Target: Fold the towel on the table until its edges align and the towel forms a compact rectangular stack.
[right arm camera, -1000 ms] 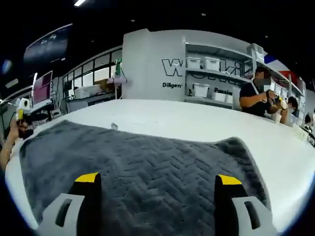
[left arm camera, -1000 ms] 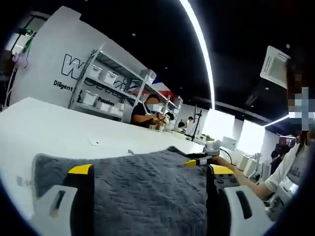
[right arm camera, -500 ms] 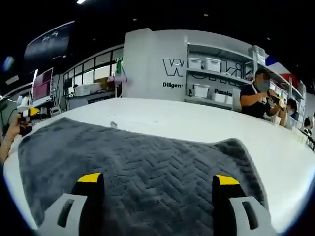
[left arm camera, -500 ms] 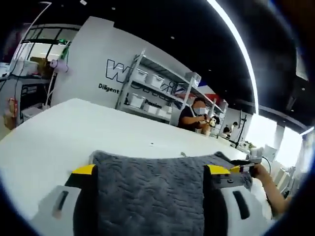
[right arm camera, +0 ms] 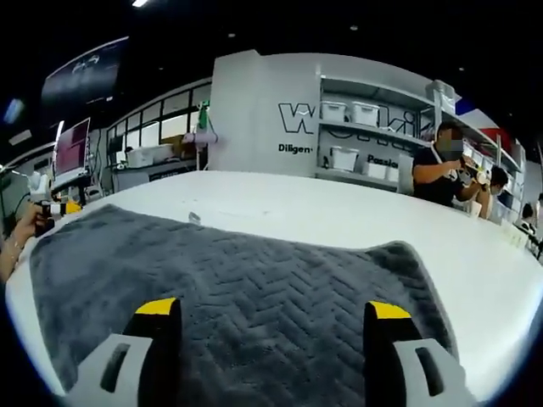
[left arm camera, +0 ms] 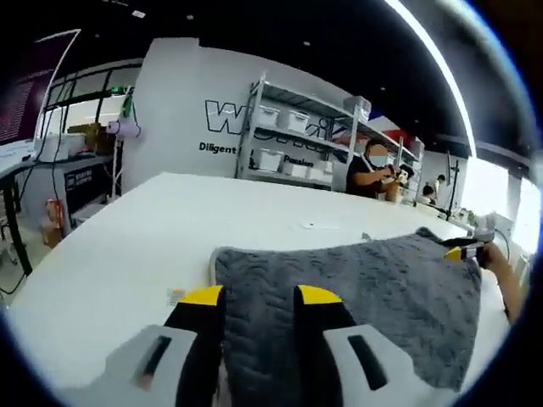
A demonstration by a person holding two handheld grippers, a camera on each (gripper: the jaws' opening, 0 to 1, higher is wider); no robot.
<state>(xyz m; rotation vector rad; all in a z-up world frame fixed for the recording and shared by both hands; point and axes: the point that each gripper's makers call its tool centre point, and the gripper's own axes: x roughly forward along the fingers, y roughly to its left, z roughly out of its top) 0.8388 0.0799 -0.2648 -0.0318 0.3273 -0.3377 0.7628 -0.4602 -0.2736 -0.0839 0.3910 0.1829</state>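
Flat on table, grey towel

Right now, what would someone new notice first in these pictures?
The gray towel spread flat on the white table, its herringbone weave plain in the right gripper view. The left tongs have closed on its near edge, while the right tongs stand wide open over it. Beyond, shelves with bins.

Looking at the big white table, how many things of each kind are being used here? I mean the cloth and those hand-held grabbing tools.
Grey towel: 1
Hand-held tongs with yellow tips: 2, the left tongs and the right tongs
White table: 1
Total: 4
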